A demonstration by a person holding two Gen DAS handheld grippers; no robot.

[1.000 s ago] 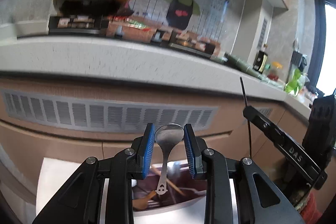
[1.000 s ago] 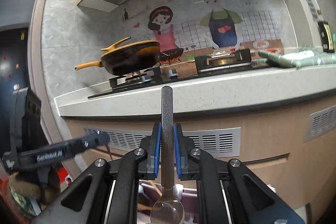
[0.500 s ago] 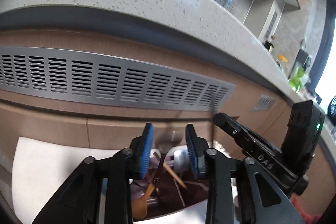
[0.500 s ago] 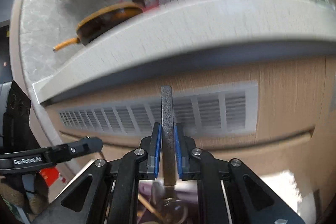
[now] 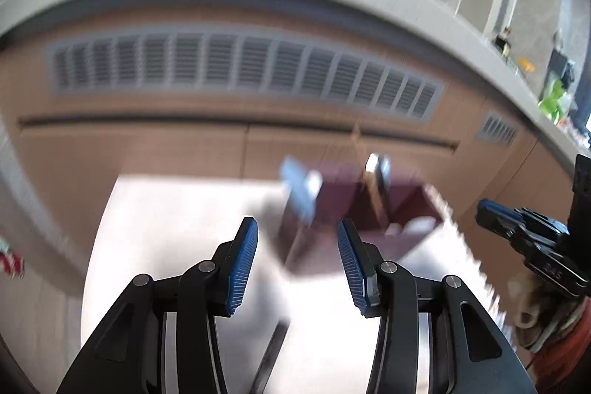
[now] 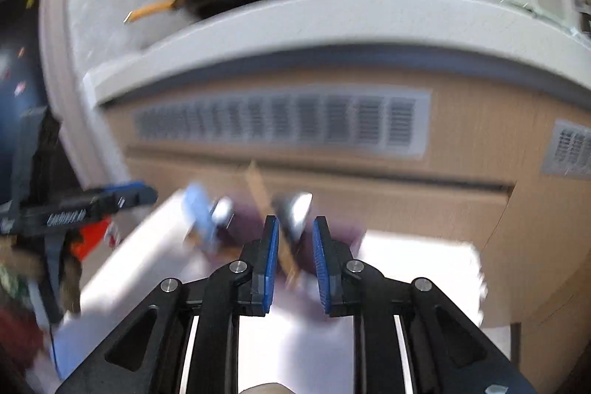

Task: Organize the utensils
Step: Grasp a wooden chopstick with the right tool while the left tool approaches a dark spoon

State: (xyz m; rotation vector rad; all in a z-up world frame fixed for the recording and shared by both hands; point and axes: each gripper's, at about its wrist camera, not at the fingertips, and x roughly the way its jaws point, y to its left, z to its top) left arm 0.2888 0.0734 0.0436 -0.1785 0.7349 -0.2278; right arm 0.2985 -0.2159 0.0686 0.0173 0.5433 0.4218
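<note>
- Your left gripper (image 5: 297, 264) has its blue pads spread wide with nothing between them, above the white table (image 5: 177, 228).
- Your right gripper (image 6: 294, 263) is also parted and holds nothing.
- The dark maroon utensil box (image 5: 369, 228) sits on the table just ahead of both grippers; the blur hides much of its contents.
- Shiny metal utensils (image 6: 299, 209) and a wooden handle (image 6: 258, 187) stand up out of the box, with a blue piece (image 6: 201, 213) at its left side.
- The cabinet vent grille (image 5: 236, 65) runs behind the box.
</note>
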